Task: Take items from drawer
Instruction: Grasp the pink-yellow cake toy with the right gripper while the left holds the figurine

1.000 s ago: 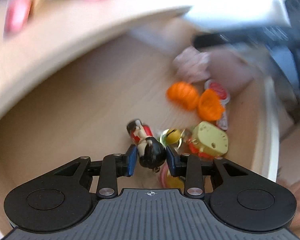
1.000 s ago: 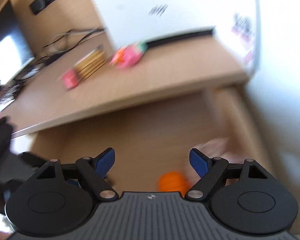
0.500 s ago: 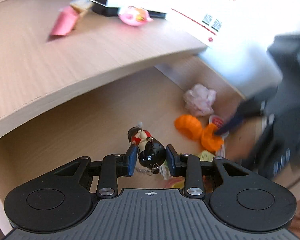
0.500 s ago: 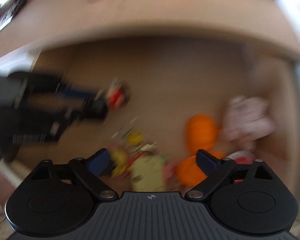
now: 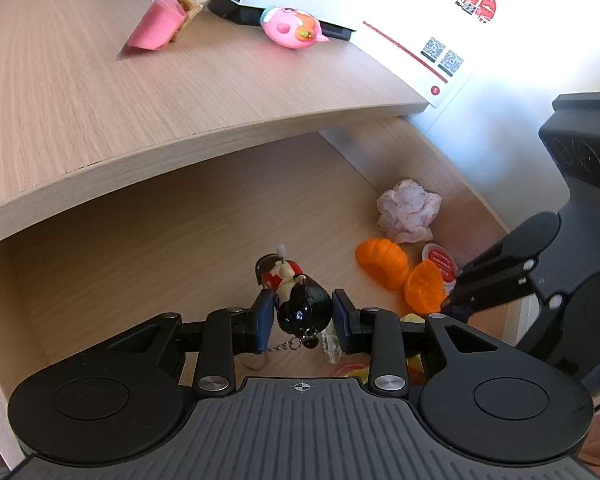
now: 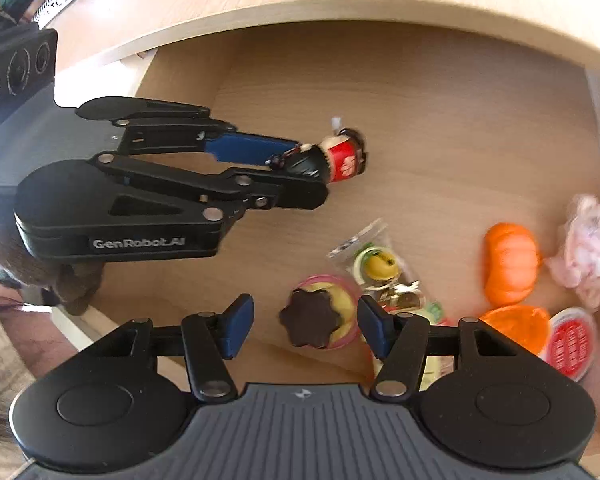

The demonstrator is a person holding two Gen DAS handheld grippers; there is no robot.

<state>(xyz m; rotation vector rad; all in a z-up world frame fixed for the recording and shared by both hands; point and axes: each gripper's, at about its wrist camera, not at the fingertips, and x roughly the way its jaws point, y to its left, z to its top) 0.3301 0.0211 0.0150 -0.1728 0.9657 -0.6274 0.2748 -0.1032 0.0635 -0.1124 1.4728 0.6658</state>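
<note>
Blue pads of the left gripper (image 5: 300,318) clamp a small black-haired figurine (image 5: 296,300) above the drawer (image 5: 140,240) floor; lift it straight, keeping its dangling chain clear. Only the right wrist view shows the right gripper (image 6: 306,326), jaws closing around, seemingly not yet touching, a chocolate-topped toy tart (image 6: 320,318) among the clutter.

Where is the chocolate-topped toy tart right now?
In the right wrist view, the tart lies on the drawer floor between the closing right tool's fingers, beside the yellow wrapped toy.
</note>
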